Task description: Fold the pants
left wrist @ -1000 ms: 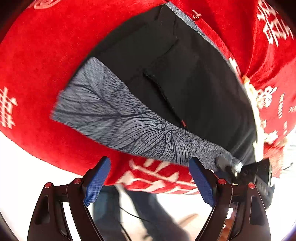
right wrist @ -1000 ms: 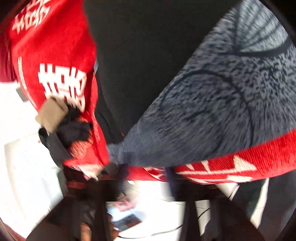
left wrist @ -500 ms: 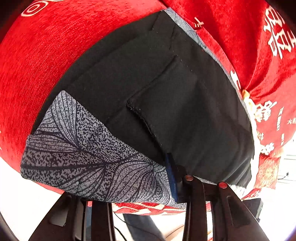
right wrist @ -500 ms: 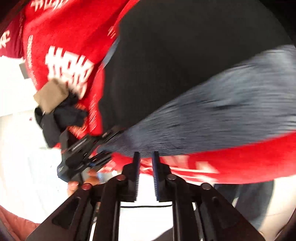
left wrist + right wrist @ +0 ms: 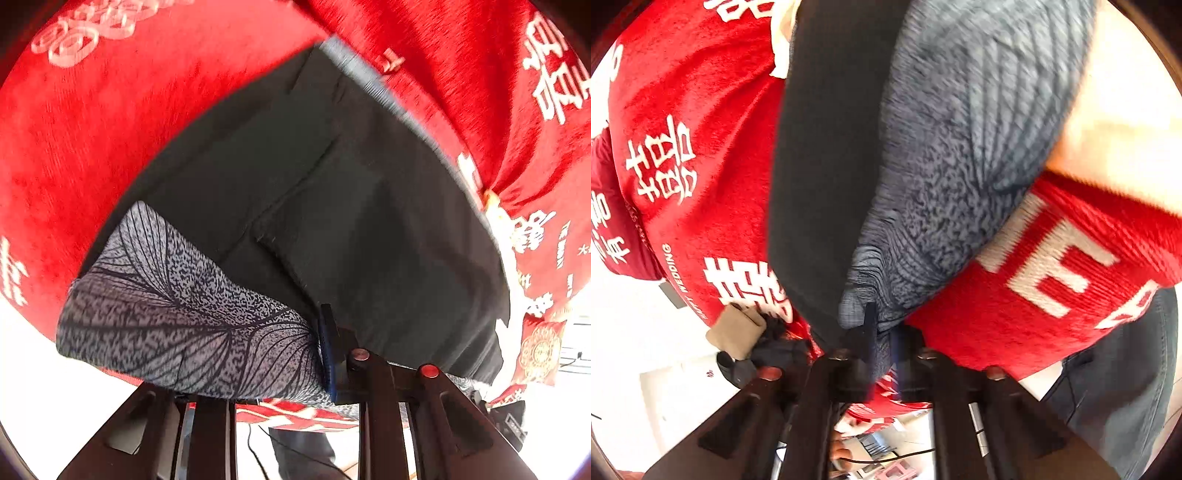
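Left tongs (image 5: pixel 295 354) and right tongs (image 5: pixel 882 332) are both clamped on the pants' (image 5: pixel 332 206) grey patterned edge, red cloth (image 5: pixel 129 122) beneath.

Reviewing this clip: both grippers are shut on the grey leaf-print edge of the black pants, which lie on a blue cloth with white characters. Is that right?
Not quite. The cloth under the pants is red, not blue, as both wrist views show. The rest holds: the left gripper and the right gripper are each shut on the grey leaf-print edge.
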The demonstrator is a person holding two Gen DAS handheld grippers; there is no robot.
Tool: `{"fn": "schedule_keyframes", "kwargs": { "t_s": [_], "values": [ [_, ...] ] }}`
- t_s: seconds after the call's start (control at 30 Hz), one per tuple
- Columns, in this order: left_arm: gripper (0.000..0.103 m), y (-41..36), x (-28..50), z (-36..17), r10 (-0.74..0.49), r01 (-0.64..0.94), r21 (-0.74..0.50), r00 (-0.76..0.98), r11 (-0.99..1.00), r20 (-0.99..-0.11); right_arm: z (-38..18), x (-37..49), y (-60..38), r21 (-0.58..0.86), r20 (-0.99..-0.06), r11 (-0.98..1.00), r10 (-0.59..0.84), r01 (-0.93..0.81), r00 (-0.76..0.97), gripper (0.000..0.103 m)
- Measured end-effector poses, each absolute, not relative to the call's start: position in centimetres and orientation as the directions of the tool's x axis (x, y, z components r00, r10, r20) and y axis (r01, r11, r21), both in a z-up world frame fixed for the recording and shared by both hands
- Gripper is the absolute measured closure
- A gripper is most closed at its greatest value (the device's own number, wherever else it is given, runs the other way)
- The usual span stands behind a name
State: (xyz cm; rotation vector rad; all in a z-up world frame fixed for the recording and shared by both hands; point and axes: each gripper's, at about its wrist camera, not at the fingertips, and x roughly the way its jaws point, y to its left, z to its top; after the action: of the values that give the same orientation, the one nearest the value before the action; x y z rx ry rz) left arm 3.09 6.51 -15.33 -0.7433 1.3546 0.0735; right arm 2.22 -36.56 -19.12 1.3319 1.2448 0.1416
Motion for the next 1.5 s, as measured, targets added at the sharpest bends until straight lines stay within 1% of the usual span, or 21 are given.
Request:
{"fn": "schedule_keyframes", "kwargs": {
  "t_s": [0.17, 0.3, 0.33, 0.37, 0.4, 0.43, 0.47, 0.63, 0.73, 0.8, 0.83, 0.87, 0.93, 1.0, 1.07, 1.17, 1.23, 1.3, 1.37, 1.4, 1.5],
  "values": [
    [0.079, 5.3, 7.7, -9.0, -0.32, -0.401, -0.452, 0.353, 0.797, -0.879, -12.3, 8.5, -37.8, 0.777, -0.618, 0.489, 0.713, 0.396, 0.332, 0.097],
    [0.077, 4.8, 13.8, -7.3, -0.268, -0.38, -0.43, 0.411, 0.819, -0.872, -8.8, 16.4, -38.2, 0.796, -0.603, 0.533, 0.738, 0.286, 0.303, 0.097],
    [0.068, 4.7, 15.9, -7.5, -0.237, -0.385, -0.404, 0.412, 0.83, -0.88, -8.3, 18.4, -38.2, 0.798, -0.601, 0.544, 0.744, 0.258, 0.292, 0.097],
    [0.047, 5.3, 17.2, -7.9, -0.191, -0.397, -0.366, 0.416, 0.842, -0.889, -8.1, 19.7, -37.9, 0.796, -0.604, 0.555, 0.746, 0.239, 0.281, 0.097],
    [0.022, 5.8, 18.3, -8.3, -0.134, -0.414, -0.323, 0.423, 0.851, -0.896, -8.1, 22.1, -37.8, 0.787, -0.616, 0.578, 0.744, 0.215, 0.257, 0.097],
    [0.017, 5.8, 19.7, -8.8, -0.075, -0.431, -0.277, 0.43, 0.858, -0.9, -8.5, 24.7, -37.6, 0.777, -0.63, 0.598, 0.741, 0.198, 0.232, 0.097],
    [0.017, 5.8, 21.5, -10.0, -0.022, -0.439, -0.233, 0.435, 0.868, -0.9, -8.9, 27.0, -36.7, 0.767, -0.642, 0.613, 0.737, 0.192, 0.214, 0.097],
    [0.017, 4.9, 26.7, -16.3, 0.073, -0.468, -0.089, 0.317, 0.879, -0.946, -16.0, 35.1, -36.5, 0.676, -0.733, 0.699, 0.672, 0.233, 0.107, 0.097],
    [0.017, 5.4, 26.0, -15.3, 0.088, -0.497, -0.091, 0.324, 0.863, -0.942, -20.0, 37.1, -36.0, 0.596, -0.791, 0.759, 0.611, 0.262, 0.031, 0.095],
    [0.017, 5.7, 24.9, -12.9, 0.12, -0.503, -0.084, 0.359, 0.86, -0.926, -20.1, 37.6, -35.7, 0.577, -0.806, 0.776, 0.591, 0.256, 0.025, 0.094],
    [0.017, 5.8, 24.4, -11.7, 0.142, -0.506, -0.071, 0.371, 0.859, -0.918, -19.3, 37.6, -35.4, 0.577, -0.809, 0.783, 0.587, 0.233, 0.027, 0.087],
    [0.017, 5.8, 23.8, -10.4, 0.171, -0.511, -0.054, 0.383, 0.858, -0.908, -18.6, 37.7, -35.1, 0.578, -0.81, 0.788, 0.585, 0.211, 0.033, 0.068],
    [0.017, 5.5, 23.4, -9.7, 0.195, -0.503, -0.024, 0.377, 0.864, -0.905, -16.1, 36.8, -34.6, 0.576, -0.816, 0.804, 0.575, 0.148, 0.058, 0.045],
    [0.017, 4.8, 23.7, -10.8, 0.161, -0.469, -0.019, 0.34, 0.883, -0.926, -13.8, 35.5, -34.0, 0.603, -0.798, 0.794, 0.596, 0.079, 0.092, 0.045],
    [0.017, 2.7, 24.4, -13.4, 0.156, -0.417, 0.022, 0.29, 0.908, -0.944, -12.7, 34.5, -32.3, 0.601, -0.798, 0.799, 0.599, 0.003, 0.066, 0.045],
    [0.017, -0.7, 25.2, -17.3, 0.179, -0.333, 0.097, 0.224, 0.938, -0.958, -14.1, 34.7, -29.6, 0.525, -0.848, 0.844, 0.529, -0.107, 0.011, 0.046],
    [0.017, -1.7, 24.9, -18.0, 0.221, -0.341, 0.134, 0.232, 0.93, -0.947, -16.3, 35.7, -28.3, 0.465, -0.882, 0.872, 0.47, -0.153, 0.001, 0.046],
    [0.017, -1.7, 24.8, -17.7, 0.216, -0.349, 0.131, 0.217, 0.928, -0.952, -17.9, 37.0, -28.9, 0.454, -0.888, 0.884, 0.459, -0.114, 0.019, 0.048],
    [0.017, -1.4, 24.3, -16.9, 0.216, -0.353, 0.139, 0.188, 0.925, -0.958, -17.9, 38.0, -30.9, 0.527, -0.848, 0.85, 0.526, 0.004, 0.063, 0.05],
    [0.017, -1.5, 24.0, -16.3, 0.224, -0.341, 0.152, 0.18, 0.927, -0.958, -17.5, 38.3, -31.9, 0.557, -0.829, 0.829, 0.551, 0.049, 0.089, 0.048],
    [0.017, -3.1, 22.8, -13.8, 0.246, -0.271, 0.184, 0.216, 0.945, -0.945, -16.1, 37.9, -34.7, 0.626, -0.78, 0.768, 0.616, 0.134, 0.113, 0.047]
  ]
}}
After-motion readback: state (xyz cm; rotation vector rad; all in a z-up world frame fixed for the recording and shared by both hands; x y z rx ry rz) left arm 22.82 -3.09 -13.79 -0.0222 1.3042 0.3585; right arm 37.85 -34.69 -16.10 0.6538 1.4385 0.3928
